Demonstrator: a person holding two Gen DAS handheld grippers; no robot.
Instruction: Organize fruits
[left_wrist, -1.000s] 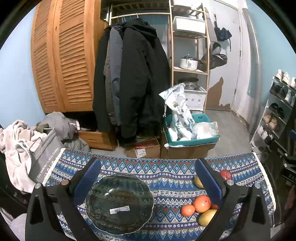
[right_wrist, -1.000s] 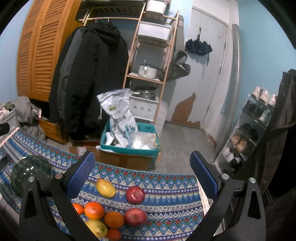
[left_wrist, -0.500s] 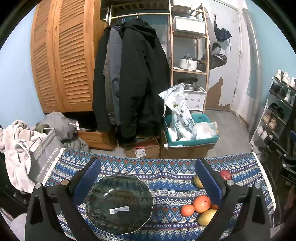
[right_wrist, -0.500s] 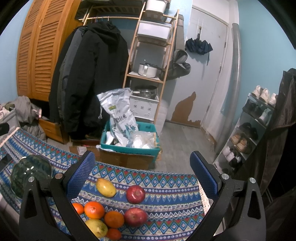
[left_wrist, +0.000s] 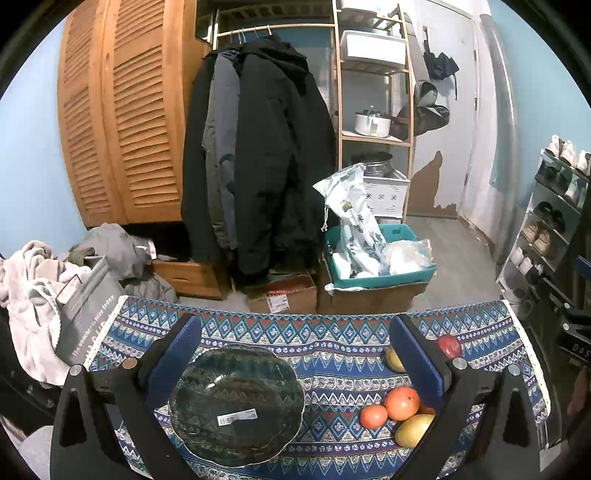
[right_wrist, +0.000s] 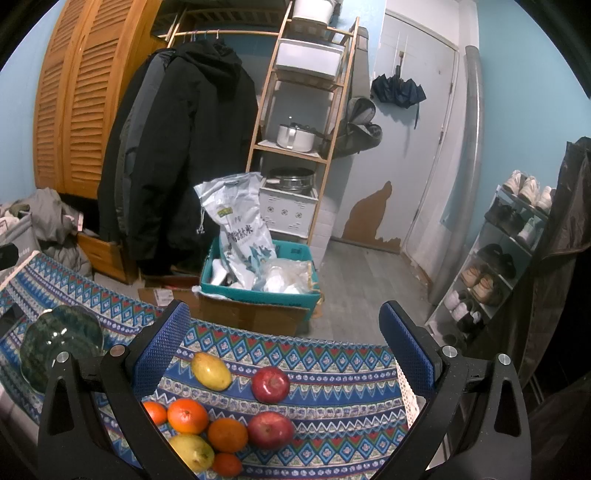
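Sitting closest to the right gripper (right_wrist: 284, 332), at about 6 o'clock in its view, is a pile of fruit on the patterned tablecloth (right_wrist: 332, 362): a small orange (right_wrist: 226, 463), a yellow mango (right_wrist: 192, 452), two bigger oranges (right_wrist: 187, 415) side by side, and a red apple (right_wrist: 270, 430) touching one of them. A bit farther, near the middle, a second mango (right_wrist: 211, 370) and a second apple (right_wrist: 270, 384) lie apart from the pile. The right gripper's blue fingers (right_wrist: 159, 350) are spread wide with nothing between them. The left gripper (left_wrist: 295, 354) is spread wide too (nothing in it either), and the dark green glass plate (left_wrist: 236, 402) lies just under it at 6 o'clock, with a white sticker on it. In that view the fruit sits at about 4 o'clock, well apart from the plate. Past the table edge, on the floor, a teal bin (right_wrist: 258, 291) holds a big white bag (right_wrist: 236, 221) at 12 o'clock. Behind it hang dark coats (left_wrist: 258, 155), with a wooden shelf (right_wrist: 295, 110) next to them and a shoe rack (right_wrist: 498, 258) at 3 o'clock.
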